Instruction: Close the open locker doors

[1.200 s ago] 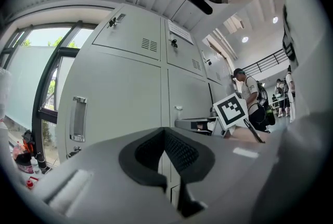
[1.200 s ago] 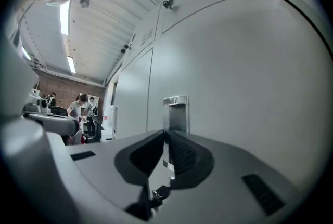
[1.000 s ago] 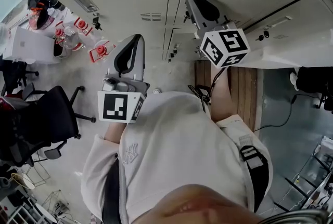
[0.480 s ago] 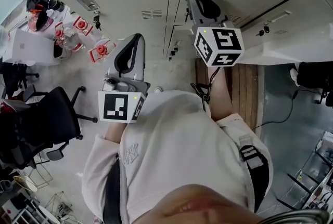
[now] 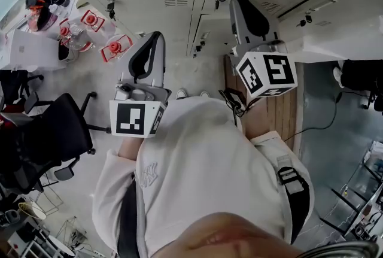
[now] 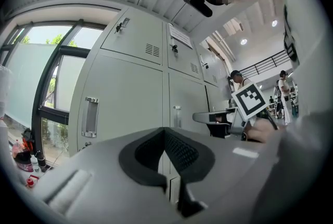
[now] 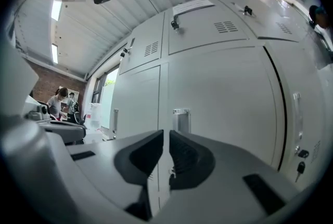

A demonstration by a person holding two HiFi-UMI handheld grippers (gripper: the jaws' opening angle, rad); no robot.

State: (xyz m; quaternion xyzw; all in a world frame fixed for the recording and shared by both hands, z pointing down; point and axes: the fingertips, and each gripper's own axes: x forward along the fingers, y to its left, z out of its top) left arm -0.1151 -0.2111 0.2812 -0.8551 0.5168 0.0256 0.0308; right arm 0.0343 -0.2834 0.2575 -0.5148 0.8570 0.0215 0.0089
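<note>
Left gripper [image 6: 165, 132] raised toward the grey locker doors [image 6: 130, 95], fingers pressed together on nothing. Ahead of it, doors lying flush, with a handle [image 6: 89, 116] at left near the window [image 6: 41, 88]. Right gripper [image 7: 165, 137] held farther right and nearer the lockers, fingers all but touching, empty, facing a small latch [image 7: 180, 119].

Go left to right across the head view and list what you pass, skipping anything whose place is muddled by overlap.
Black office chair → left gripper → right gripper → a black object at the right edge, too cropped to name.
</note>
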